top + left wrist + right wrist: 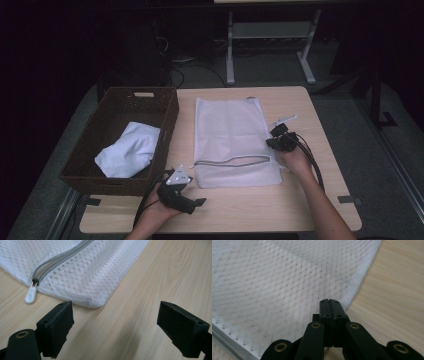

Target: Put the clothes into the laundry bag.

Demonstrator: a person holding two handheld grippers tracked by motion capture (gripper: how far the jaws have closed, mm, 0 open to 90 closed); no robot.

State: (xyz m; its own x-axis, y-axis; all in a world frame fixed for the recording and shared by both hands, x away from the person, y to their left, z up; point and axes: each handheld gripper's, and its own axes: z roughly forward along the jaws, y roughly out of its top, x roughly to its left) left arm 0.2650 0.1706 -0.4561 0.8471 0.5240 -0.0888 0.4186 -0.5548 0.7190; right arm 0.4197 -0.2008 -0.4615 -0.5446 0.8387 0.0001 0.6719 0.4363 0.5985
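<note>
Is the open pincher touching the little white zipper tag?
Apart. In the left gripper view, bare table separates the left gripper from the zipper pull.

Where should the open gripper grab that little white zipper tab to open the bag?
Pinch the small white plastic zipper tab itself, coming from the near-left corner of the white mesh laundry bag. It lies flat on the light wooden table, sticking past the bag's edge, so the left gripper could probably close on it without catching mesh.

Left gripper (196,201) rests low, jaws wide apart; right gripper (329,305) (jaws pressed together) reaches forward.
</note>
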